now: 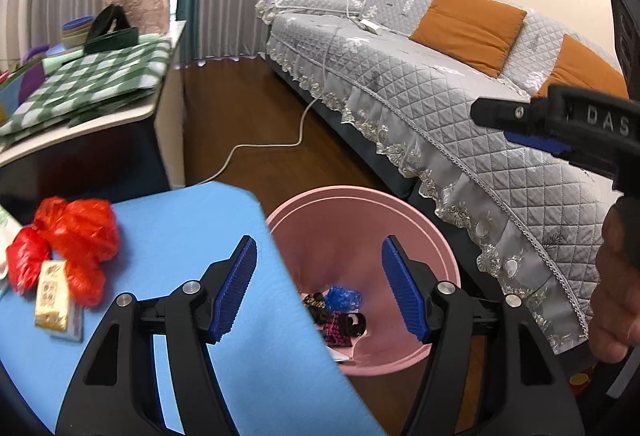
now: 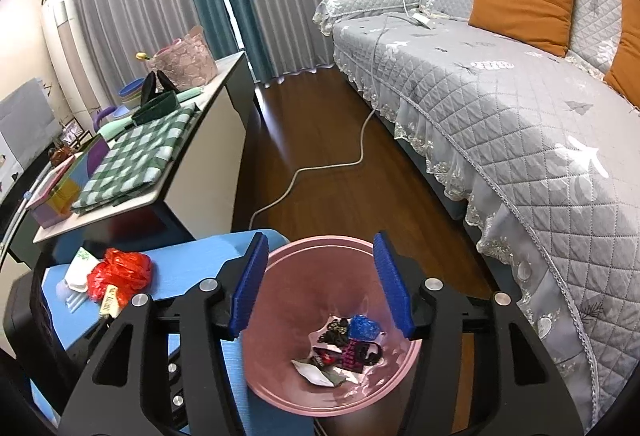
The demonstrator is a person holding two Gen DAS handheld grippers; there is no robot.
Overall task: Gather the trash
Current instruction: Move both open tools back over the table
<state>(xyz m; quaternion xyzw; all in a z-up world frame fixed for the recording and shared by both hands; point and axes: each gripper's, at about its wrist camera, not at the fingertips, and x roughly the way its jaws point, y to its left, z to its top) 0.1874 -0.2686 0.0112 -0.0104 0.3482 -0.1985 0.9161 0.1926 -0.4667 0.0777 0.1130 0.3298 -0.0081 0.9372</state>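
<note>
The left gripper (image 1: 318,288) is held with its jaws apart and nothing between them, above the edge where the blue table (image 1: 192,232) meets the pink bin (image 1: 436,248). The right gripper (image 2: 320,286) is likewise spread wide and empty, positioned directly over the bin (image 2: 280,376). Collected wrappers (image 2: 344,348) are seen at the bin bottom, among them a blue crumpled piece (image 2: 362,326). On the table, at 9 o'clock from the left gripper, a red bag (image 1: 76,236) is found, with a small carton (image 1: 50,296) touching it at 6 o'clock. A grey sofa (image 1: 460,104) is located at 2 o'clock.
</note>
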